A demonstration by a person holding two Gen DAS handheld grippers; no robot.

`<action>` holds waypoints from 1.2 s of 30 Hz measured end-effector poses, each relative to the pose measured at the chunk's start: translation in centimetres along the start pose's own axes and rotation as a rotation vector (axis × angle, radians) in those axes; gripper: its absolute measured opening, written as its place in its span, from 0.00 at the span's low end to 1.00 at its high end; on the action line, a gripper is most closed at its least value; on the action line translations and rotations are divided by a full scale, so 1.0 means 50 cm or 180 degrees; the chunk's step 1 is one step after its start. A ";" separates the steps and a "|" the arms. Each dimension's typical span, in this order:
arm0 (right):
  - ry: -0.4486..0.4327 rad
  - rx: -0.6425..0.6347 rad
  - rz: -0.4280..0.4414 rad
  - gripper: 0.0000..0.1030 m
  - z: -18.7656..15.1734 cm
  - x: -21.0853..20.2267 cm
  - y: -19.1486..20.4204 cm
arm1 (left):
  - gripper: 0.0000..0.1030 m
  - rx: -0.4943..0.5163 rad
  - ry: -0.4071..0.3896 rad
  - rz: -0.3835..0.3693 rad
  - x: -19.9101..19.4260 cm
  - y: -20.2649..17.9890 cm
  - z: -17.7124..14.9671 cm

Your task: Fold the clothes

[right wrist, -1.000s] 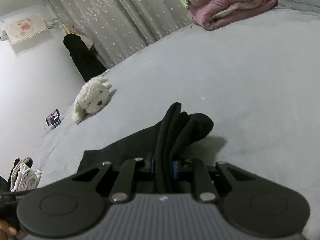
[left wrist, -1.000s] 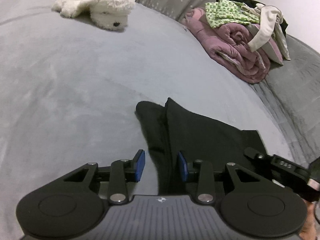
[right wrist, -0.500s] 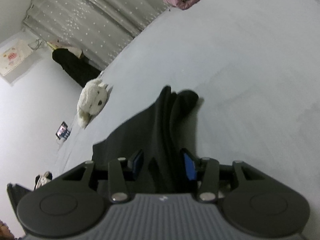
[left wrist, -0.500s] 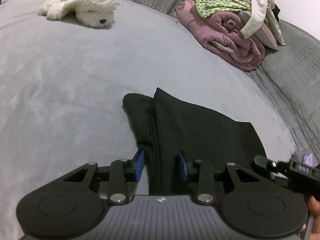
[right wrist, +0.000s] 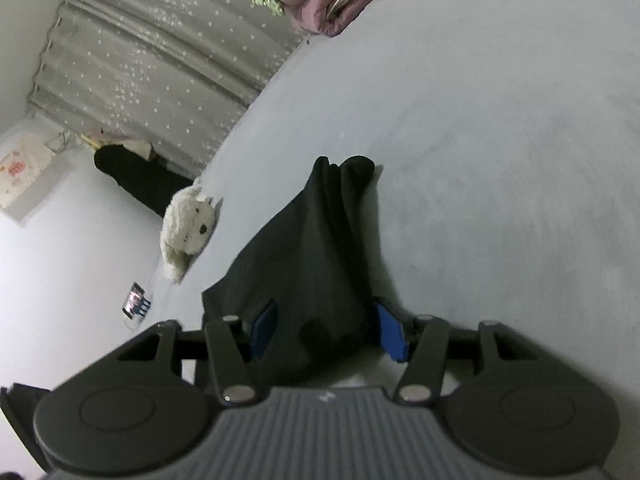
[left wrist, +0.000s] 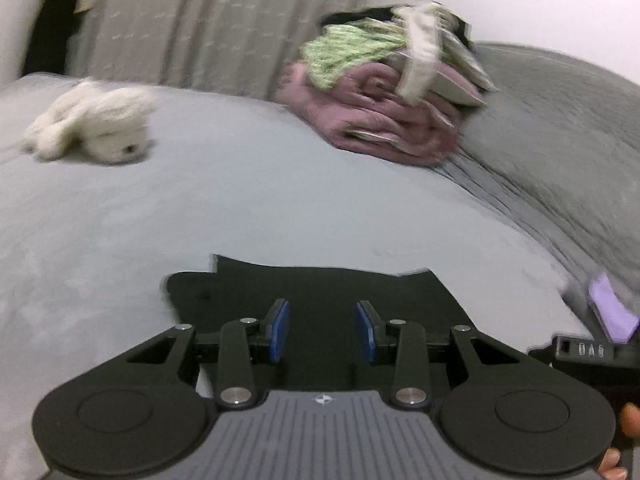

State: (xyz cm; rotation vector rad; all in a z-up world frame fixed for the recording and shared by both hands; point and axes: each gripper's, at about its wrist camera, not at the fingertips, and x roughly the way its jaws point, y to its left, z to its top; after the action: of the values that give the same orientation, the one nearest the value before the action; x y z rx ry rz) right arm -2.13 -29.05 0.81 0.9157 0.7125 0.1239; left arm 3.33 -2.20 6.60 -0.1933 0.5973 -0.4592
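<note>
Left wrist view: the left gripper [left wrist: 323,330] is closest, with its blue pads [left wrist: 279,330] spread apart and nothing squeezed between them.
Black cloth: the folded black garment [left wrist: 320,284] lies flat on the grey bed [left wrist: 120,240], right under and in front of the left gripper.
Right side of that view: part of the right gripper [left wrist: 580,350] pokes in at the edge, with fingertips of a hand [left wrist: 624,440] just behind it.
Purple bit: a small purple thing [left wrist: 610,312] lies near the right edge; I cannot tell what it is.
Far away: a white stuffed dog [left wrist: 96,124] lies on the bed to the left, and a rolled pink blanket [left wrist: 384,120] with a green patterned cloth [left wrist: 348,52] on top sits to the right.
Back: a grey dotted curtain [left wrist: 200,24] hangs behind the bed.
Right wrist view: the right gripper [right wrist: 326,332] has its jaws opening; the black garment [right wrist: 312,260] lies between the blue pads [right wrist: 390,332], and they do not pinch it.
Garment shape: its far end [right wrist: 344,168] is bunched up in folds on the bed.
Further off: the stuffed dog [right wrist: 188,232] lies at the bed's edge, and a small phone [right wrist: 136,304] stands nearby.
</note>
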 end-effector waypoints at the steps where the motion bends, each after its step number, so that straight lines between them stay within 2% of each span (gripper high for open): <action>1: -0.0025 0.0016 0.0008 0.53 -0.005 0.000 -0.001 | 0.34 0.0043 0.0071 -0.0068 0.015 -0.006 -0.006; 2: -0.0047 0.0020 0.0007 0.53 -0.008 0.003 -0.001 | 0.34 0.0054 0.0178 -0.0121 0.031 -0.007 -0.012; 5: -0.0128 0.0000 0.0002 0.53 -0.013 0.014 0.005 | 0.34 -0.0040 0.0401 -0.0086 0.064 0.007 -0.025; 13: -0.0386 -0.0103 0.0012 0.52 -0.031 0.039 0.025 | 0.34 -0.0046 0.0409 -0.0066 0.064 0.009 -0.023; 16: -0.0516 -0.0101 -0.0082 0.35 -0.032 0.047 0.032 | 0.34 -0.0095 0.0432 -0.0072 0.063 0.010 -0.025; 17: -0.0564 -0.0095 -0.0137 0.25 -0.034 0.050 0.033 | 0.34 -0.0135 0.0443 -0.0086 0.064 0.014 -0.025; 18: -0.0608 -0.0113 -0.0182 0.20 -0.037 0.052 0.035 | 0.34 -0.0187 0.0454 -0.0105 0.064 0.020 -0.023; 22: -0.0783 -0.0346 -0.0339 0.15 -0.050 0.054 0.058 | 0.34 -0.0407 0.0494 -0.0182 0.064 0.046 -0.017; 27: -0.1064 -0.0983 -0.0600 0.14 -0.075 0.047 0.133 | 0.34 -0.0666 0.0539 -0.0224 0.060 0.073 -0.010; 30: -0.1144 -0.1290 -0.0721 0.14 -0.093 0.047 0.171 | 0.34 -0.0698 0.0550 -0.0224 0.059 0.078 -0.008; 32: -0.1111 -0.1167 -0.0672 0.14 -0.093 0.043 0.171 | 0.34 -0.0683 0.0561 -0.0231 0.059 0.076 -0.009; 33: -0.1085 -0.1079 -0.0636 0.17 -0.091 0.042 0.169 | 0.34 -0.0642 0.0554 -0.0223 0.059 0.072 -0.007; 35: -0.1041 -0.0638 -0.0555 0.23 -0.086 0.033 0.140 | 0.34 -0.0480 0.0517 -0.0181 0.057 0.059 0.001; 36: -0.1008 -0.0391 -0.0525 0.30 -0.084 0.029 0.122 | 0.34 -0.0310 0.0487 -0.0111 0.055 0.049 0.006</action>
State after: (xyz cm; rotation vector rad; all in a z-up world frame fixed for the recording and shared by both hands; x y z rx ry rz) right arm -2.40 -21.83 3.01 0.7344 0.4771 -0.1209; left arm 6.38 -1.31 4.71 -0.2634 0.7678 -0.4818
